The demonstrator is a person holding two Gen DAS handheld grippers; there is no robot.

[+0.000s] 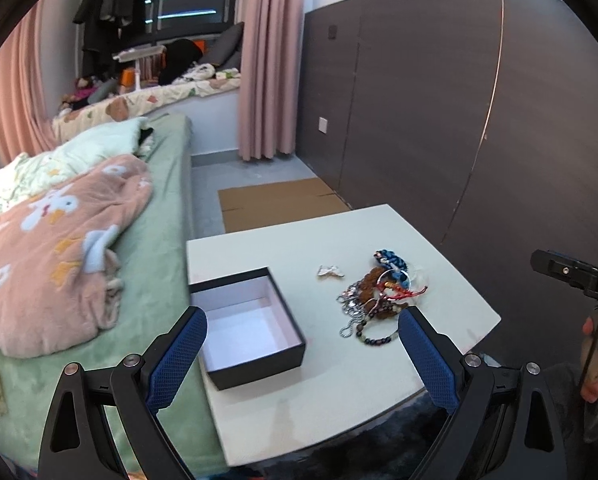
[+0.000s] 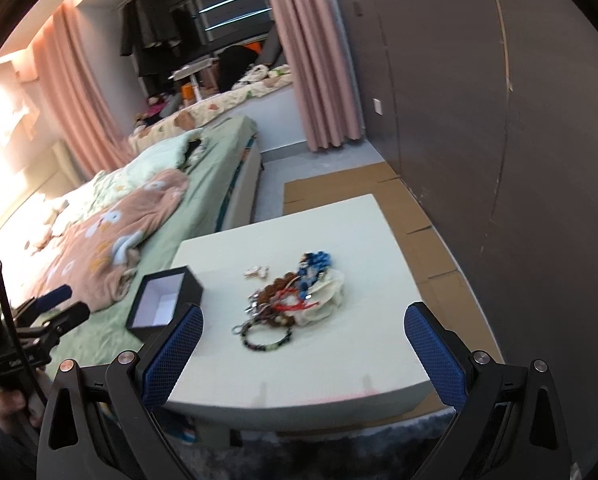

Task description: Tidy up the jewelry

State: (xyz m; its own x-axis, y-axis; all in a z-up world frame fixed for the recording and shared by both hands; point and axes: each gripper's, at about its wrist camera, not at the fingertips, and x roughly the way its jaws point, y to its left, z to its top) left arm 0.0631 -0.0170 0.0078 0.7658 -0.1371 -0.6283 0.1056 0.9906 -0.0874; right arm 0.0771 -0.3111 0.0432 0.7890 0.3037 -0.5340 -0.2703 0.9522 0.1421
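A heap of jewelry (image 1: 379, 292) (image 2: 295, 296) lies on the white table (image 1: 339, 380) (image 2: 339, 360): beaded bracelets, silver chains, red cord and a blue braided piece. A small pale butterfly piece (image 1: 330, 271) (image 2: 257, 272) sits apart, left of the heap. An empty black box (image 1: 247, 324) (image 2: 163, 300) with a white inside stands at the table's left side. My left gripper (image 1: 302, 320) hangs open above the table's near part, between box and heap. My right gripper (image 2: 304, 316) is open too, near the front edge, with nothing between its fingers.
A bed (image 1: 155, 264) with a pink blanket (image 1: 59, 248) and green sheet adjoins the table's left side. A dark wall (image 1: 439, 120) stands behind and right. Cardboard (image 1: 275, 200) lies on the floor beyond the table. A hand (image 1: 593, 364) holds the other gripper at the right.
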